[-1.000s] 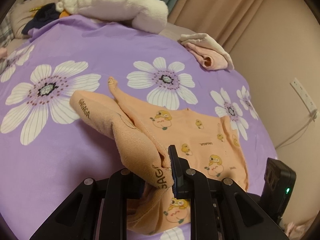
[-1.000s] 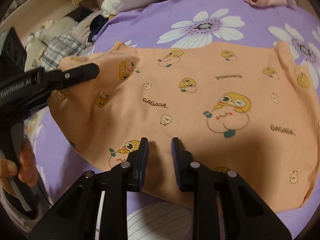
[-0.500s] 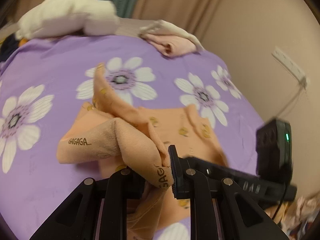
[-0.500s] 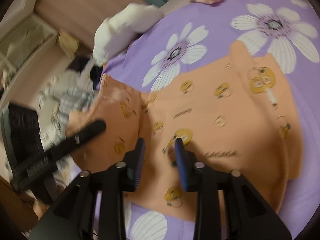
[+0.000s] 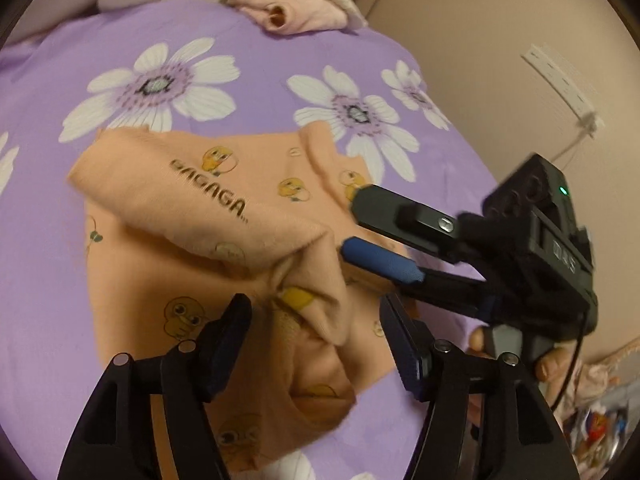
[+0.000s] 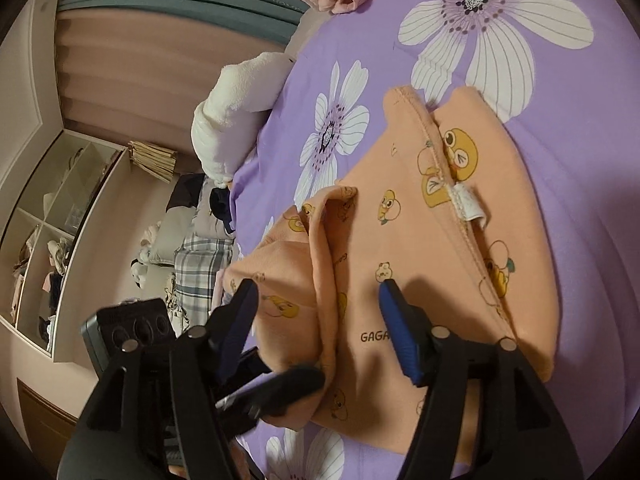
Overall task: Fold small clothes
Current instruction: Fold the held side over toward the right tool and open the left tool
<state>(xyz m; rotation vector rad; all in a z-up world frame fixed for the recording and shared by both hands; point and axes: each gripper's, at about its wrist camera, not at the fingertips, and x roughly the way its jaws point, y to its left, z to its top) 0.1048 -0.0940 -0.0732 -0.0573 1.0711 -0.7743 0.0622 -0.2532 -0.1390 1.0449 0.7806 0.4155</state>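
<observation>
An orange garment (image 5: 224, 208), printed with yellow cartoon figures and the word GAGAGA, is being found lying on a purple bedspread (image 5: 80, 64) with large white flowers. One part of it is being seen folded over the rest, forming a raised ridge across the middle; in the right wrist view the same garment (image 6: 420, 240) is being shown with a seam and a small white label on its upper layer.

The left gripper (image 5: 316, 320) is being held over the near end of that fold. Its jaws are being opened at this moment and are standing apart; a bunched peak of cloth is rising between them, but the pads are not being pressed on it.

The right gripper (image 6: 318, 296) is likewise being opened, with its jaws apart. The folded edge of the garment is lying between the fingers, with no clamping on the cloth being observed. In the left wrist view this gripper (image 5: 352, 224) is being seen entering from the right, its fingertips just beside the raised fold, with fingers of the person's hand (image 5: 516, 348) being noted on its handle.

A pink folded item (image 5: 296, 12) is being recorded at the far edge of the bed, well apart from the orange garment, and a white plush bundle (image 6: 236, 116) is lying near it. A wall socket (image 5: 560, 84) is being noted on the wall at right.
</observation>
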